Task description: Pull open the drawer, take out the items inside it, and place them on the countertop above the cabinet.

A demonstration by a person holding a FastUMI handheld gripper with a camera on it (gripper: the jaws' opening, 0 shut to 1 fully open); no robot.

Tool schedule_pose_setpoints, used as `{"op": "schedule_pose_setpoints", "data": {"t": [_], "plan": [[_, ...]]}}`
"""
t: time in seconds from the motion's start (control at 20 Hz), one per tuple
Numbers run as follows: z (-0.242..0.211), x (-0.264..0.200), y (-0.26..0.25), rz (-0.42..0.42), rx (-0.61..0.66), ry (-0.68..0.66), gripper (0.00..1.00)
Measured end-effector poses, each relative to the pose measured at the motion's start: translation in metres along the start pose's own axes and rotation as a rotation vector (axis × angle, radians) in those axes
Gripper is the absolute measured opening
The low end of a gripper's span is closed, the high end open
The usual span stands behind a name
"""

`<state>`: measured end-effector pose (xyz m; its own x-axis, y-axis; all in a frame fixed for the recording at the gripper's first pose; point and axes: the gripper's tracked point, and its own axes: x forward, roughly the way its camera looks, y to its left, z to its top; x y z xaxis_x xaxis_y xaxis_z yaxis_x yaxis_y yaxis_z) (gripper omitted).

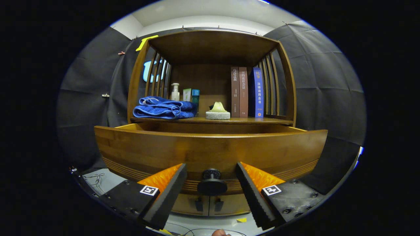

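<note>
A wooden cabinet stands straight ahead with its drawer [210, 150] pulled out toward me. The drawer's inside is hidden behind its front panel. A dark round knob [211, 183] sticks out of the drawer front, low in the middle. My gripper [211, 186] is open, one finger on each side of the knob with a gap to it on both sides. Above the drawer runs the countertop [256, 120], a shelf under a wooden canopy.
On the countertop lie a folded blue towel [164, 108], a pump bottle [175, 92], small boxes [191, 95], a pale sponge-like block [218, 112] and three upright books [246, 92]. Slatted side rails [272, 85] close both ends. Two lower cabinet doors [208, 205] sit under the drawer.
</note>
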<state>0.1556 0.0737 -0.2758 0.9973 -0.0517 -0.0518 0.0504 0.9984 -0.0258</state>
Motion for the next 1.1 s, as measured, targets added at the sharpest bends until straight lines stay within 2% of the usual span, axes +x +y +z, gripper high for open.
{"op": "schedule_pose_setpoints", "data": {"t": [0.65, 1.1], "plan": [[0.004, 0.082, 0.001, -0.009, 0.013, 0.013, 0.99], [0.006, 0.121, 0.001, -0.012, 0.020, 0.041, 0.99]]}}
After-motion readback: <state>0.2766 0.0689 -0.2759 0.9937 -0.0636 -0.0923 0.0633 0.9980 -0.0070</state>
